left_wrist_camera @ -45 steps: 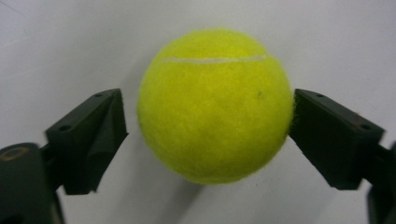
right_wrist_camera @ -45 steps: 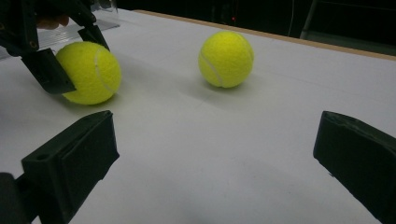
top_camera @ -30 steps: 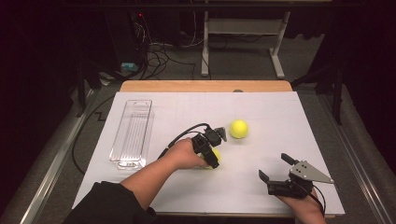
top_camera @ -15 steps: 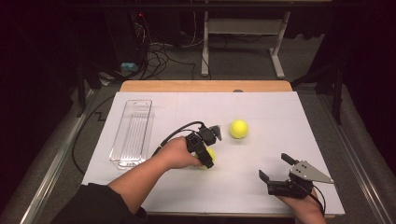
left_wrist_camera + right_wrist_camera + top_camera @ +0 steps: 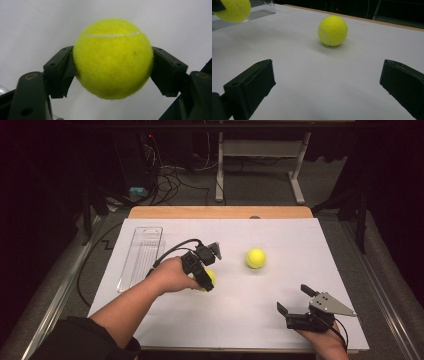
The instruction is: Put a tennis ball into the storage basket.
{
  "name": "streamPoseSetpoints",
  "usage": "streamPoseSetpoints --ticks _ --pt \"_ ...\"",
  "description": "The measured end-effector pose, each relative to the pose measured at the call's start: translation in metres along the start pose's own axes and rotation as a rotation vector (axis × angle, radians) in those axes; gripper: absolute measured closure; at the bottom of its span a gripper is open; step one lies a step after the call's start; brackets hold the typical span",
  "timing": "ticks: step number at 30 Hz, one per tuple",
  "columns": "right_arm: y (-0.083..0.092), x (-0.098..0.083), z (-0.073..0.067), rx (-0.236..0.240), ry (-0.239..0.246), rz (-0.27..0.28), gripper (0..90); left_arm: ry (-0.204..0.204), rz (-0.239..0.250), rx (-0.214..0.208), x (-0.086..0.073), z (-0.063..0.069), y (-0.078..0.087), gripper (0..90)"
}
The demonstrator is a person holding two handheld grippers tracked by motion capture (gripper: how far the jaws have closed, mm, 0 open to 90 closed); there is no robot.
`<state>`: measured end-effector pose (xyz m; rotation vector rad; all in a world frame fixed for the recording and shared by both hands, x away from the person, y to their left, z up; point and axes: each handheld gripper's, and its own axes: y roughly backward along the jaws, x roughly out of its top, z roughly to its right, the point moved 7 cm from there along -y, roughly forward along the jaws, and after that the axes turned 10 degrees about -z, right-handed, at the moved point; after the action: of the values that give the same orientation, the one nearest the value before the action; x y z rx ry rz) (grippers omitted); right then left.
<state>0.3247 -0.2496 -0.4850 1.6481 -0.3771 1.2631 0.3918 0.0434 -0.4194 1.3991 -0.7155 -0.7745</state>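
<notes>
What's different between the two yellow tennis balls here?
The held ball is clamped between the jaws of the left hand-held gripper; the free ball lies alone on the white table. The held ball is near the clear tray; the free ball lies farther right, ahead of the open right hand-held gripper. Both look alike: fuzzy, yellow, white-seamed.

Black two-jaw grippers, the right gripper [image 5: 296,307] topped by a grey three-cornered plate, dark sleeve.

Readable text: none in any view.
Yellow felt tennis ball [image 5: 113,58] clamped in the left gripper: white curved seam, no brand print legible.
Second yellow felt tennis ball [image 5: 333,30] on the white table sheet: white seam, no lettering legible.
</notes>
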Motion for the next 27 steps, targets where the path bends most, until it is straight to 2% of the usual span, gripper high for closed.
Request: streamPoseSetpoints --ticks 8,15,27 --pt "0.0 0.0 0.0 0.001 0.0 0.0 0.0 0.043 0.002 0.017 -0.013 -0.023 0.024 26.6" --pt "0.0 0.0 0.0 0.0 0.001 -0.002 0.0 0.104 0.018 0.006 -0.024 -0.045 0.039 26.6" --pt "-0.001 -0.001 0.0 -0.001 0.003 -0.006 0.0 0.221 -0.007 0.015 -0.056 -0.091 0.044 26.7"
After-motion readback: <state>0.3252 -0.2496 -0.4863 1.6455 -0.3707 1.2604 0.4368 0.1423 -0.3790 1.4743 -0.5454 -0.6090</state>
